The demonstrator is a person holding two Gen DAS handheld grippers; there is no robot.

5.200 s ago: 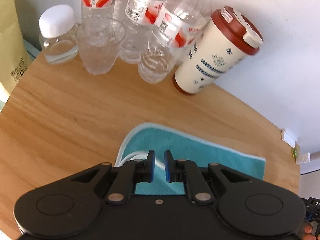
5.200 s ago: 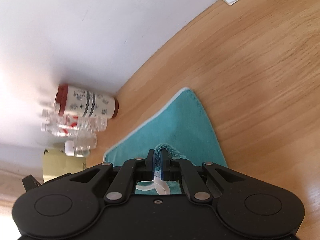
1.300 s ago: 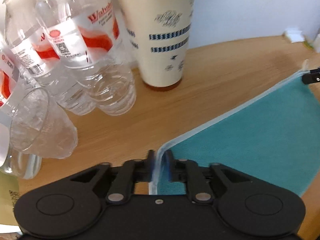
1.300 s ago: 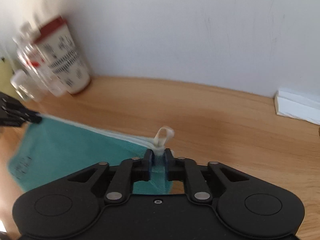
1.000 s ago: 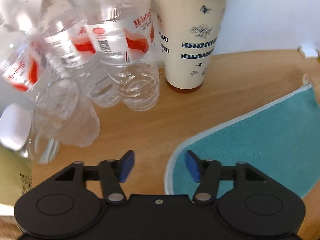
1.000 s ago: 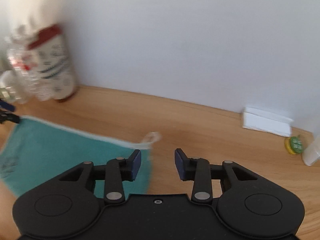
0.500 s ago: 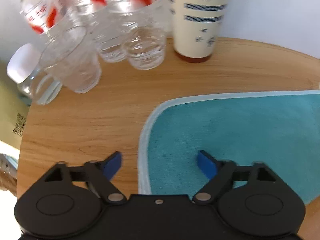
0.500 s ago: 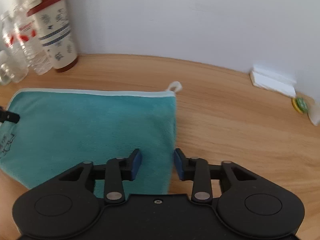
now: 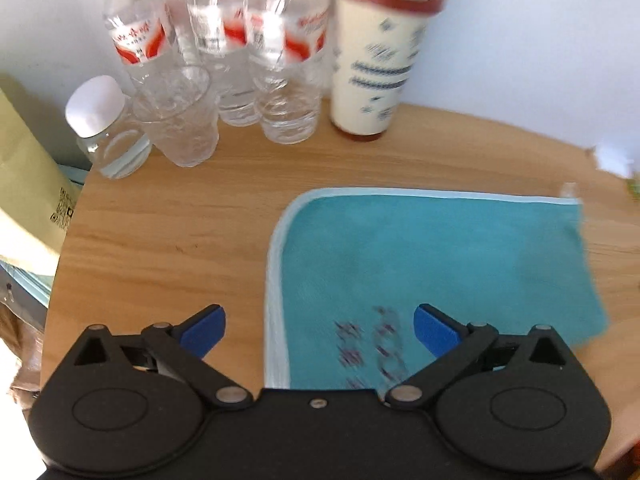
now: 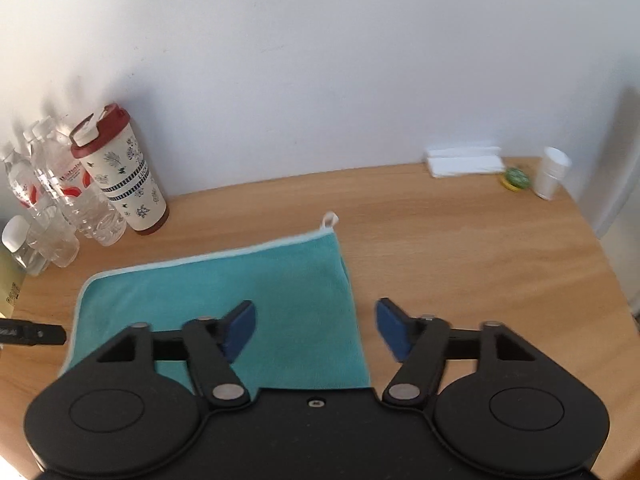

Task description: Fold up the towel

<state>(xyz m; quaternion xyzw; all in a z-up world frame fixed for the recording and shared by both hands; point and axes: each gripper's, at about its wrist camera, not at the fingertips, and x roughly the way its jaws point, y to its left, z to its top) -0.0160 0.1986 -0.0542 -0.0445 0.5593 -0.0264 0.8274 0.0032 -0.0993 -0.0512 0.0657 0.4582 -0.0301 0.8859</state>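
A teal towel [image 9: 432,252] with a pale blue hem lies flat on the wooden table [image 9: 168,232], folded into a rectangle. Dark printed marks show near its front edge. In the right wrist view the same towel [image 10: 248,284] has a small white hanging loop [image 10: 330,219] at its far right corner. My left gripper [image 9: 318,328] is open above the towel's near left edge, holding nothing. My right gripper [image 10: 316,328] is open too, over the towel's near right edge. The tip of the left gripper [image 10: 32,334] shows at the left of the right wrist view.
Several clear water bottles [image 9: 248,52], a glass [image 9: 180,116], a small white-capped jar [image 9: 104,124] and a cream cup with a red lid [image 9: 380,56] stand at the back left by the wall. White napkins [image 10: 464,162], a green cap [image 10: 516,178] and a white tube [image 10: 554,178] sit at the back right.
Both grippers let go of the towel's far corners about a second ago, opened wider and drew back and up. The towel now lies flat on the table.
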